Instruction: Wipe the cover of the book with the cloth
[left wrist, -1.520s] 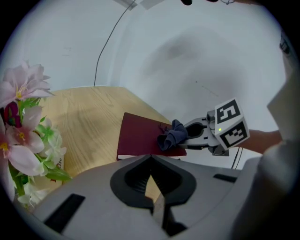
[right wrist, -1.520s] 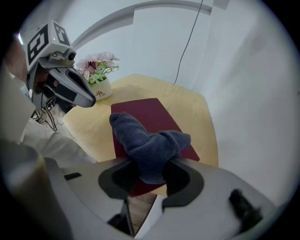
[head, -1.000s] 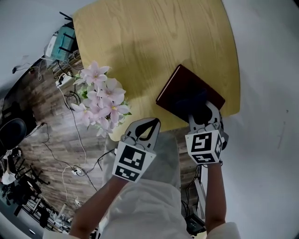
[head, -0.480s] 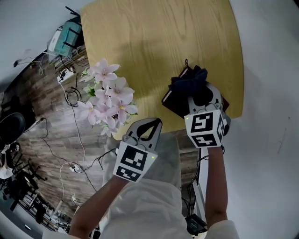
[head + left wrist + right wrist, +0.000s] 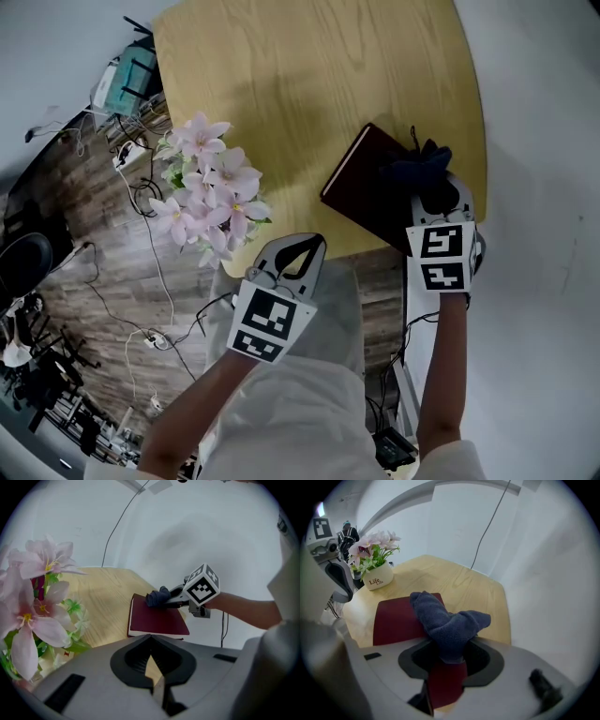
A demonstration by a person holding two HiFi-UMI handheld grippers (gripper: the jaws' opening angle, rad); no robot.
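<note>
Book [image 5: 364, 192]: dark red cover, lies flat at the near right corner of the table [image 5: 309, 75], turned at an angle to the table edge.

Head view:
- Cloth [image 5: 417, 169], dark blue and bunched, sits on the right part of the book cover.
- Right hand-held gripper [image 5: 429, 189] is over the book's right side, jaws clamped on the cloth.
- Left hand-held gripper [image 5: 302, 253] is at the near table edge, well apart from the book, nothing in it.
- Pink flowers [image 5: 211, 192] at the left near edge of the table. Wood floor [image 5: 94, 281] with cables to the left.

Left gripper view:
- Left hand-held gripper [image 5: 152, 677]: jaw tips together, nothing between them, only table [image 5: 103, 606] visible through the opening.
- Book [image 5: 157, 620] straight ahead, cover up, pale page edge facing the camera.
- Right hand-held gripper [image 5: 168, 599] comes in from the right and presses the cloth [image 5: 157, 597] onto the far end of the cover.
- Flowers [image 5: 33, 616] fill the left side.

Right gripper view:
- Right hand-held gripper [image 5: 449, 660]: jaws closed on the cloth [image 5: 447, 620], which bulges out ahead of them and touches the cover.
- Book [image 5: 396, 618] directly below and to the left of the cloth.
- Flowers [image 5: 375, 548] in a white pot [image 5: 377, 581] at far left, left hand-held gripper [image 5: 340, 578] at the left edge.
</note>
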